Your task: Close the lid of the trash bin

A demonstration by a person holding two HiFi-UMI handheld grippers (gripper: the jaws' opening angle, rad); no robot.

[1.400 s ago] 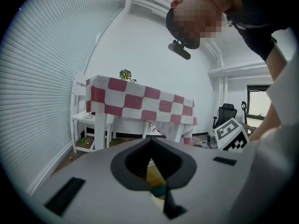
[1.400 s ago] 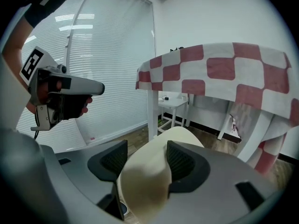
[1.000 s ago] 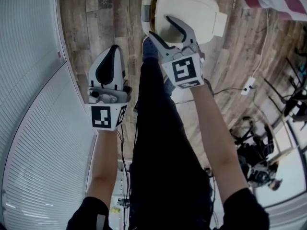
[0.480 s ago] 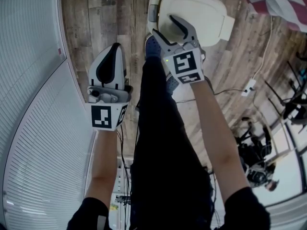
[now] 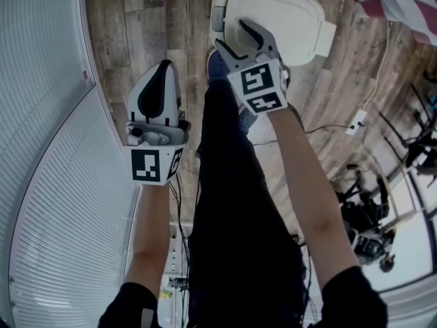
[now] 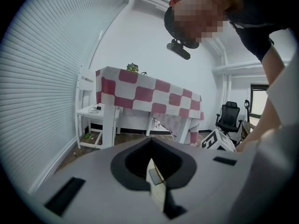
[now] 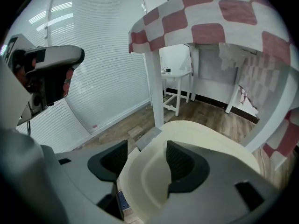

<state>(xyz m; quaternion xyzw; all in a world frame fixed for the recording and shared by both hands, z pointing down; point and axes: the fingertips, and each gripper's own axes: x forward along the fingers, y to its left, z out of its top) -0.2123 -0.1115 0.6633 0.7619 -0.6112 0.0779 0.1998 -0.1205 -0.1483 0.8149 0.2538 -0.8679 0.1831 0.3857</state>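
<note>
The trash bin (image 5: 217,12) stands on the wood floor at the top of the head view, its cream lid (image 5: 276,16) lying nearly flat on it. My right gripper (image 5: 235,38) is open, and the lid's near edge sits between its spread jaws. In the right gripper view the lid (image 7: 201,136) fills the gap of the right gripper (image 7: 145,160), whose dark pads (image 7: 182,164) stand apart on either side. My left gripper (image 5: 161,74) hovers over bare floor to the left of the bin, shut and empty. The left gripper (image 6: 152,167) shows closed jaws in its own view.
A table with a red-checked cloth (image 5: 403,5) stands just right of the bin. White blinds (image 5: 41,115) run along the left. A power strip with cable (image 5: 355,123) lies on the floor at right, near dark equipment (image 5: 369,224). The person's dark-trousered legs (image 5: 232,183) fill the middle.
The lid has come down: the dark gap at the bin's left rim has almost gone. My right gripper moved forward and down with it. The left gripper has stayed put.
</note>
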